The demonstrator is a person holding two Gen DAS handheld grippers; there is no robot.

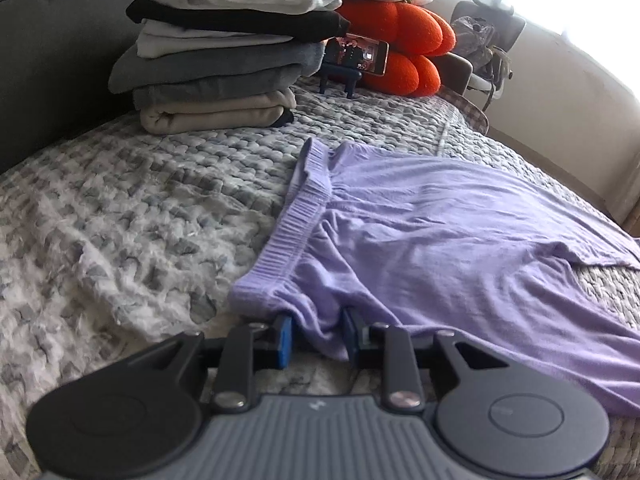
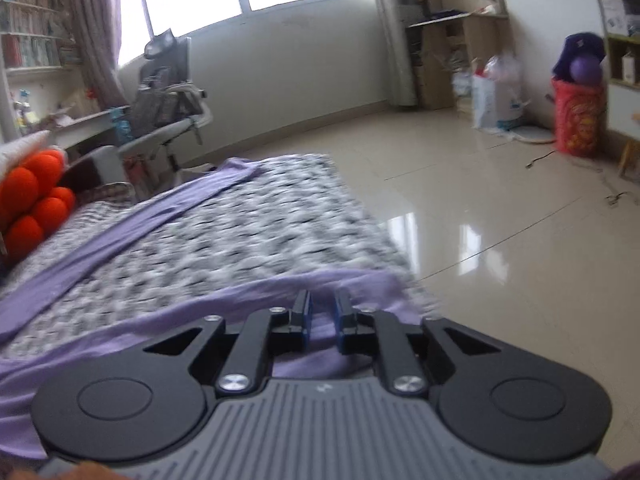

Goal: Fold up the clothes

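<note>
Left gripper [image 1: 316,334] grasps a fold at the waistband corner of the lilac trousers [image 1: 440,232]; right gripper [image 2: 323,316] pinches a leg hem. Garment lies spread, lightly wrinkled, on the grey quilted bedspread [image 1: 140,208], folded stack [image 1: 216,64] beyond.

An orange cushion [image 1: 404,44] sits behind a phone [image 1: 358,55] on the bed.

Lilac trousers [image 1: 440,240], grey-and-white checked bedspread [image 1: 140,208], orange cushion [image 1: 400,32], blue gripper pads [image 1: 285,338], seemingly cream floor tiles [image 2: 500,220]
</note>
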